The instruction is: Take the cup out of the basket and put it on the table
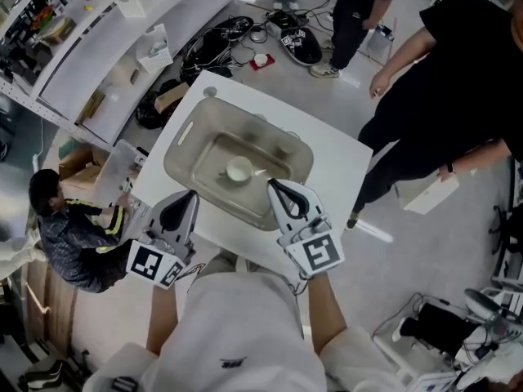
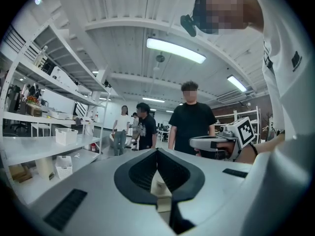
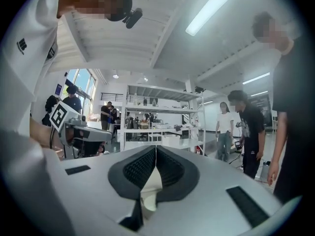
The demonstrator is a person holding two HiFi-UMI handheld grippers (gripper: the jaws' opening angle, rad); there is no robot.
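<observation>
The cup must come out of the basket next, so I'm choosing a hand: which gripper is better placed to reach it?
Probably the right gripper: in the head view its tip points over the basket's near edge and looks nearer the cup than the left gripper. Both are shut.

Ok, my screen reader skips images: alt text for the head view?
A white cup sits in a translucent basket on a white table. The left tool and right tool, both shut and empty, hover at the basket's near side.
</observation>
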